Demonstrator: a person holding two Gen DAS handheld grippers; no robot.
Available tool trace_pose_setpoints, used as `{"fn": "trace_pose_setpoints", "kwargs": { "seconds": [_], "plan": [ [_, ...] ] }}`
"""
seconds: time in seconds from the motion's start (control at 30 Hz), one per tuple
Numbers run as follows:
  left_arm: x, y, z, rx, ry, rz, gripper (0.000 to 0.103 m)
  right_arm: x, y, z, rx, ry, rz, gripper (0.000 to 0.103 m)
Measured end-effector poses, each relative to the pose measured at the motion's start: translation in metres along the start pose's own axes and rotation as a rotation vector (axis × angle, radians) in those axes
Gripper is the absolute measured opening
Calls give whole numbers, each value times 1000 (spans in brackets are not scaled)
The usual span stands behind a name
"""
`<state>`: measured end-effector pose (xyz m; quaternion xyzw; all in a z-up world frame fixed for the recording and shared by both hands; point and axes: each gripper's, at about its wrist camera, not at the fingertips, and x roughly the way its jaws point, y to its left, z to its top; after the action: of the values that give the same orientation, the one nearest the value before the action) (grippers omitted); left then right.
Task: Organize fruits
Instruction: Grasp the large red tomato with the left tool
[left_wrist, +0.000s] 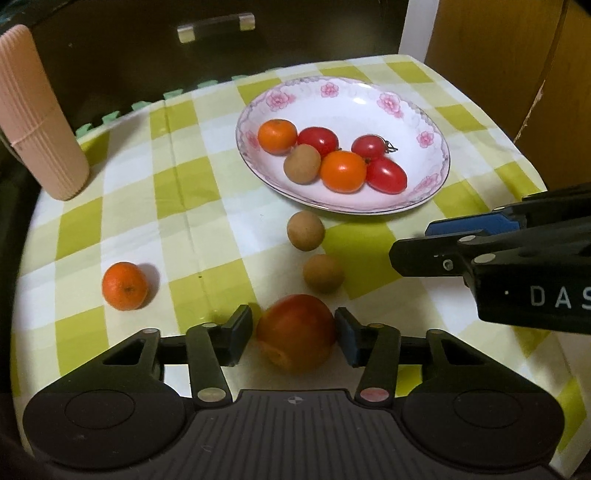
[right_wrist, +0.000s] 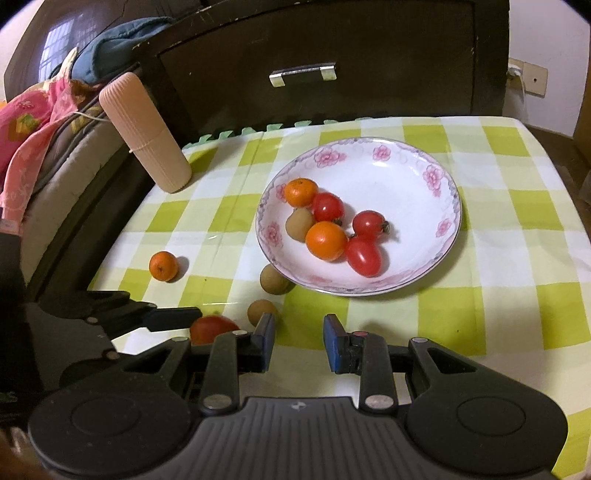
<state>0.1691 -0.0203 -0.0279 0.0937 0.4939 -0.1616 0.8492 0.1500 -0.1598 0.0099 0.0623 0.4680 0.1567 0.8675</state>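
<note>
A white flowered plate (left_wrist: 369, 99) (right_wrist: 406, 177) holds two oranges, three red tomatoes and one brown longan. On the cloth lie two longans (left_wrist: 306, 230) (left_wrist: 323, 273), a small orange (left_wrist: 125, 285) (right_wrist: 163, 265) and a large red tomato (left_wrist: 296, 331) (right_wrist: 212, 328). My left gripper (left_wrist: 293, 332) has its jaws around the large tomato, the right pad touching it and a small gap at the left pad. My right gripper (right_wrist: 299, 341) is open and empty, low over the cloth just right of the near longan (right_wrist: 260, 311); it also shows in the left wrist view (left_wrist: 424, 243).
A ribbed pink cylinder (left_wrist: 35, 114) (right_wrist: 144, 133) stands at the table's back left. A dark cabinet with a metal handle (right_wrist: 303, 75) stands behind the table. Bedding and clothes (right_wrist: 33, 122) lie to the left. The checked cloth's edges drop off at right and front.
</note>
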Motion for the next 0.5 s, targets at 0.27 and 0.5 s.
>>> {"fn": "trace_pose_setpoints", "kwargs": {
  "seconds": [0.27,0.5],
  "plan": [
    [-3,-4,-4,12,11,13,51,7,-4,-1,21,20,5,28],
    [-15,2,-13,-23,37,0,51,11,-3,-2,23,32,11,28]
  ]
}}
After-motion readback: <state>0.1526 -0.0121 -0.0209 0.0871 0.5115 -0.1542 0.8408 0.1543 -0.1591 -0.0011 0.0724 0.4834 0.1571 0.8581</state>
